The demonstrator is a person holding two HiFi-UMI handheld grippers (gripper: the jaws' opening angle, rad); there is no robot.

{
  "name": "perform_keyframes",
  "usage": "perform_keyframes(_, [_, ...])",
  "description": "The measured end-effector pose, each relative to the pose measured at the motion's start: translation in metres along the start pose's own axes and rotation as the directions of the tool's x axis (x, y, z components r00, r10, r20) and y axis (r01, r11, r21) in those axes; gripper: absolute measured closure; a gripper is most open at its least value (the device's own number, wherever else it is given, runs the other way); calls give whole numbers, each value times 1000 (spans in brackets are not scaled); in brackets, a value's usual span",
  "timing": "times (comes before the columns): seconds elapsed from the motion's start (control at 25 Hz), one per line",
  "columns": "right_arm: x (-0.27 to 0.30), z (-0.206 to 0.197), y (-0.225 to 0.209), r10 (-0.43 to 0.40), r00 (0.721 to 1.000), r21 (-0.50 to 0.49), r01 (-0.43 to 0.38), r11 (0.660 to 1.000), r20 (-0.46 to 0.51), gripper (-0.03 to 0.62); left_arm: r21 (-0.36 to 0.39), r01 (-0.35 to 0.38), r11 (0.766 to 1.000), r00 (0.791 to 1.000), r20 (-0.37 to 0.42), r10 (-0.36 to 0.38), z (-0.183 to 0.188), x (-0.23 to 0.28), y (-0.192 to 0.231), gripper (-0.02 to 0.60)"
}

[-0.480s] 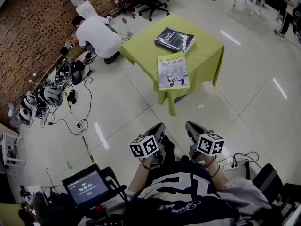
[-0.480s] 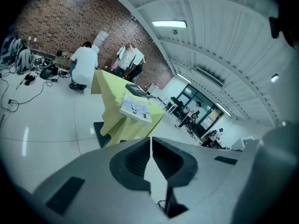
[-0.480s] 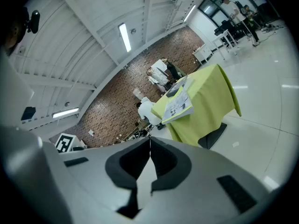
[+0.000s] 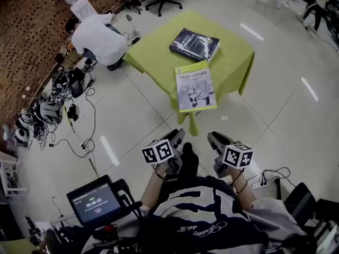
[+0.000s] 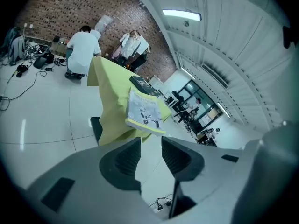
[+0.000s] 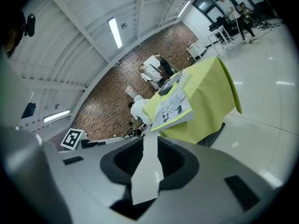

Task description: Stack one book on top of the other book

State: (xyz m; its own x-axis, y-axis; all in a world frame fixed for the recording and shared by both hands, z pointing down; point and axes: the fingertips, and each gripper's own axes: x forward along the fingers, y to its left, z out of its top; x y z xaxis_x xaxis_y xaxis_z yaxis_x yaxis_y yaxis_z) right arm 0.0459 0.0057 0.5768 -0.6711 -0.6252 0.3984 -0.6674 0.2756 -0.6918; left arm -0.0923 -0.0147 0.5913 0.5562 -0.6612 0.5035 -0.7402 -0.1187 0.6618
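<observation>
The person is holding both grippers low in front of the body, well apart from the table (image 4: 153, 54) with the yellow-green cloth. The left gripper (image 4: 178, 137) is keeping its jaws apart with nothing between them, only floor showing through the gap. The right gripper (image 4: 214, 138) is also standing with its jaws parted, the gap narrower and empty as well. The pale book (image 4: 195, 87) with the yellow-green border is lying flat at the near corner of the tabletop, its near end jutting over the edge. The dark book (image 4: 194, 43) is lying flat farther back, toward the far right edge, near the pale one and not stacked on it. A person in a white shirt (image 4: 98, 38) is crouching on the floor by the table's left corner.
</observation>
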Motion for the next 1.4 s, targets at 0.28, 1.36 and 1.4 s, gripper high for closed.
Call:
perform_keyframes(0.28, [50, 34, -16, -61, 998, 48, 60, 997, 21, 476, -2, 31, 1000, 991, -127, -31, 36, 46, 40, 400])
perform_keyframes(1.36, [154, 85, -133, 54, 968, 219, 1, 976, -247, 342, -309, 52, 950, 962, -238, -130, 47, 150, 71, 399])
perform_keyframes(1.4, [155, 83, -135, 57, 963, 207, -1, 978, -265, 358, -318, 48, 947, 967, -223, -124, 48, 150, 70, 399])
